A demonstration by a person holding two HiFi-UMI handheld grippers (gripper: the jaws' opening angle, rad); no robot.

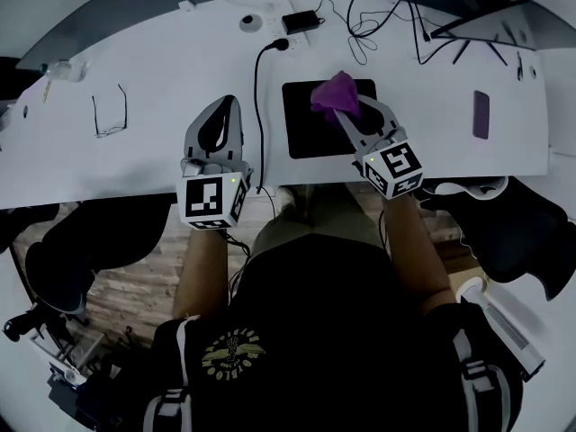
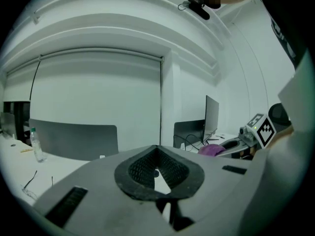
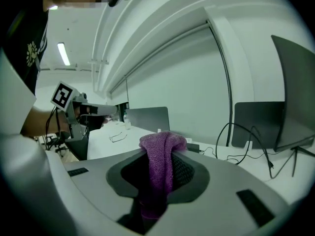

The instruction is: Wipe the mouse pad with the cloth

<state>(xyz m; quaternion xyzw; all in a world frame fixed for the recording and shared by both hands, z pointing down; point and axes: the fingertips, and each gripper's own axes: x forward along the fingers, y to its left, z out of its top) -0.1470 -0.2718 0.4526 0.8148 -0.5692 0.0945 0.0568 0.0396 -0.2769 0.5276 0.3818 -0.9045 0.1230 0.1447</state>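
A black mouse pad [image 1: 310, 126] lies on the white desk [image 1: 162, 156], right of centre. My right gripper [image 1: 346, 108] is above its upper right part, shut on a purple cloth [image 1: 334, 94]. The cloth [image 3: 160, 166] hangs bunched between the jaws in the right gripper view, held above the desk. My left gripper [image 1: 219, 115] hovers over bare desk left of the pad, shut with nothing in it; its jaw tips [image 2: 157, 149] meet in the left gripper view. The cloth [image 2: 212, 150] also shows far right there.
A pair of glasses [image 1: 110, 113] lies at the desk's left. A black cable [image 1: 256, 106] runs between my left gripper and the pad. A power adapter [image 1: 301, 22], tangled cables [image 1: 382, 21], a laptop [image 1: 490, 21] and a purple phone [image 1: 481, 114] sit along the back and right.
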